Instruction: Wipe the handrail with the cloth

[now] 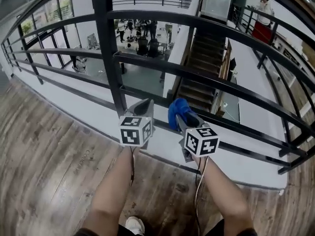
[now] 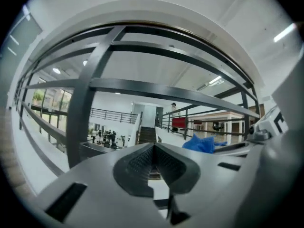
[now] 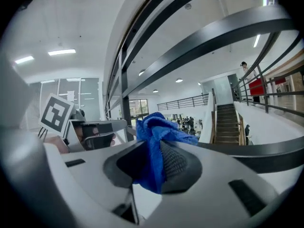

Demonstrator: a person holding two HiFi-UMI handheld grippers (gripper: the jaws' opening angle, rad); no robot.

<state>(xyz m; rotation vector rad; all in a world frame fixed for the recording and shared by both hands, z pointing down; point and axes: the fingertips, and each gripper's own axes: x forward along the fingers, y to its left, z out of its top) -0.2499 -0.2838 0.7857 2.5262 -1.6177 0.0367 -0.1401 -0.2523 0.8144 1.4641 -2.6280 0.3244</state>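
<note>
A bunched blue cloth point(image 3: 153, 136), pinched between jaws, is held near the lower bars of the black metal handrail point(image 1: 162, 14).

Wood floor point(image 1: 44, 151) spreads left of & behind left gripper point(image 1: 144, 103). Staircase point(image 1: 203, 53) beyond right gripper point(image 1: 181, 116). Group of ppl point(image 1: 140, 31) far ahead, lower level. Person point(image 1: 265, 11) far right. White shoe point(image 1: 134, 225) behind both.

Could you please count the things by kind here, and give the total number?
Hand-held grippers: 2 (left hand-held gripper, right hand-held gripper)
Blue cloth: 1
Black railing: 1
Total: 4
</note>
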